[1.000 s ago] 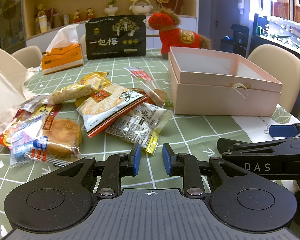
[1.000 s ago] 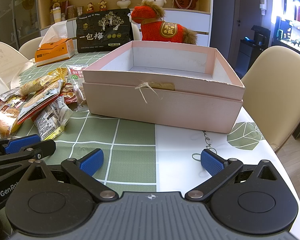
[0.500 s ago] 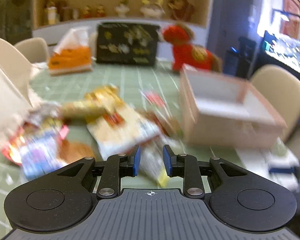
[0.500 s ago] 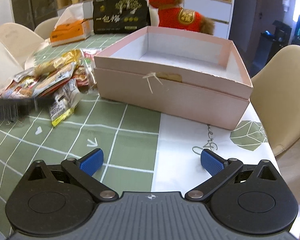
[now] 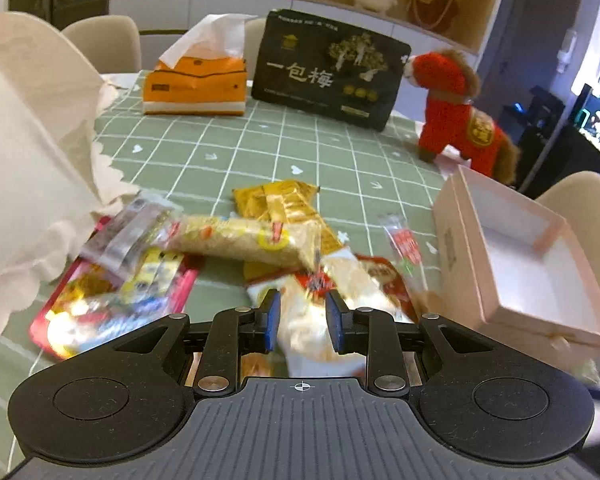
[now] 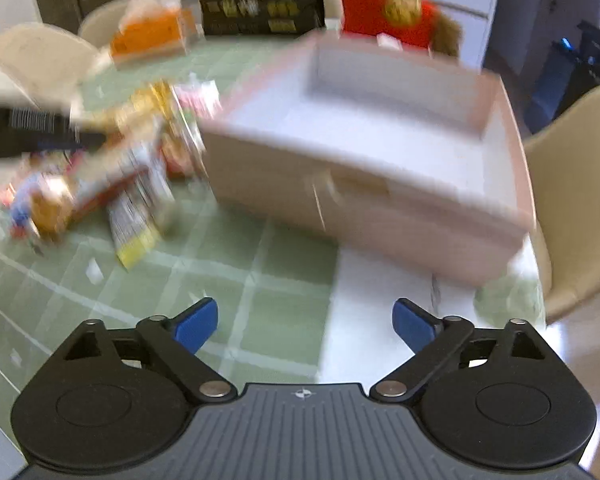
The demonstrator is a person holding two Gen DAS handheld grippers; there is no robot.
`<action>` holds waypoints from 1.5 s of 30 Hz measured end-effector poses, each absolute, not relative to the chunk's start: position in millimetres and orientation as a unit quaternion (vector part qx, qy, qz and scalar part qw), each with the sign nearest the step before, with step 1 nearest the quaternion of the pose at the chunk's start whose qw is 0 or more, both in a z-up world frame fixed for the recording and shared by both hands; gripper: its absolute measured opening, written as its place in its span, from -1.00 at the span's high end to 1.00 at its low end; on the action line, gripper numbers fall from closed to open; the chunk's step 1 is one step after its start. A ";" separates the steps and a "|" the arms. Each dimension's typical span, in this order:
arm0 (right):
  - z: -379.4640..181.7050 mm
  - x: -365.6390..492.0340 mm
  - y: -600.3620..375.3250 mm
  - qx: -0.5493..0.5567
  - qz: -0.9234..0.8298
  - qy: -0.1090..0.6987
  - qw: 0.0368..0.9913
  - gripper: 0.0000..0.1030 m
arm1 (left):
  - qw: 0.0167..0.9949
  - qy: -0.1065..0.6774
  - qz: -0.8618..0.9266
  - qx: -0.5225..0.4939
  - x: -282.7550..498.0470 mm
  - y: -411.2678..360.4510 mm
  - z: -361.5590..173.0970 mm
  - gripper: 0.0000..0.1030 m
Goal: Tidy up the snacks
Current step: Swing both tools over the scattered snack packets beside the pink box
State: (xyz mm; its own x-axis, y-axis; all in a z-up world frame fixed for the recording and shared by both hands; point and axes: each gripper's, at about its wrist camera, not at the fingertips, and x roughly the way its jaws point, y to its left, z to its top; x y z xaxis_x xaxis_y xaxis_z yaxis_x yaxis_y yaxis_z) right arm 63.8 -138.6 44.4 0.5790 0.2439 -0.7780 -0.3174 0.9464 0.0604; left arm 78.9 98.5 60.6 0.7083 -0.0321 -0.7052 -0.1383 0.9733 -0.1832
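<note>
The left gripper (image 5: 300, 322), jaws narrow and empty, hovers over the snack pile (image 5: 260, 248) at twelve o'clock; the right gripper (image 6: 304, 324), empty jaws closing, faces the empty pink box (image 6: 380, 184); next comes picking a packet.

One pink box (image 5: 516, 276), one tissue pack (image 5: 196, 86), one black snack bag (image 5: 328, 70), one red plush horse (image 5: 458, 114); loose snack packets (image 5: 244, 240) overlapping, about seven; two grippers.
</note>
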 end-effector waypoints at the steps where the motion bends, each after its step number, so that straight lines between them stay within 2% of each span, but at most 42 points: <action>1: 55.8 66.8 -133.0 -0.044 0.170 0.417 0.892 -0.84 | 0.915 0.385 0.028 -0.117 71.4 102.2 62.6 0.44; 6: 106.2 118.2 -85.2 -0.089 0.208 0.382 0.896 -0.84 | 0.906 0.405 0.025 -0.122 53.1 113.4 68.7 0.45; 10: 106.9 173.0 -42.0 -0.122 0.201 0.386 0.892 -0.81 | 0.910 0.396 0.014 -0.122 36.4 121.2 76.2 0.45; 13: 86.5 211.4 -12.3 -0.120 0.204 0.425 0.874 -0.59 | 0.911 0.392 0.017 -0.127 25.2 132.4 77.8 0.45; 14: 79.3 217.8 -3.7 -0.118 0.201 0.435 0.870 -0.38 | 0.910 0.393 0.018 -0.129 22.9 136.6 77.2 0.45; 15: 70.3 225.2 4.6 -0.120 0.196 0.449 0.863 -0.08 | 0.909 0.395 0.019 -0.132 20.5 141.9 75.9 0.45; 17: 54.7 228.3 15.4 -0.135 0.194 0.472 0.849 0.17 | 0.905 0.399 0.025 -0.142 16.0 153.4 71.1 0.45; 25: 46.0 175.5 15.0 -0.134 0.226 0.505 0.822 0.21 | 0.892 0.405 0.019 -0.198 11.7 169.5 57.1 0.45; 29: 50.5 141.2 -0.2 -0.098 0.257 0.524 0.806 0.38 | 0.890 0.413 0.009 -0.191 15.3 160.9 53.9 0.45; 32: 58.2 118.3 -18.3 -0.074 0.279 0.515 0.807 0.38 | 0.890 0.416 0.011 -0.186 16.0 155.6 53.1 0.45; 34: 65.9 103.4 -35.2 -0.062 0.289 0.506 0.810 0.30 | 0.890 0.417 0.012 -0.184 15.5 152.0 53.5 0.45; 36: 70.4 92.4 -53.6 -0.049 0.297 0.512 0.804 0.10 | 0.890 0.418 0.016 -0.180 16.4 147.4 55.5 0.45; 40: 69.5 80.3 -88.2 -0.048 0.294 0.525 0.797 -0.16 | 0.892 0.417 0.022 -0.174 18.5 138.1 62.8 0.45; 42: 66.8 80.7 -104.3 -0.045 0.288 0.527 0.798 -0.43 | 0.895 0.411 0.031 -0.168 19.8 133.1 70.2 0.45; 45: 67.0 90.8 -115.7 -0.030 0.285 0.514 0.809 -0.57 | 0.906 0.389 0.047 -0.160 19.8 127.9 86.6 0.45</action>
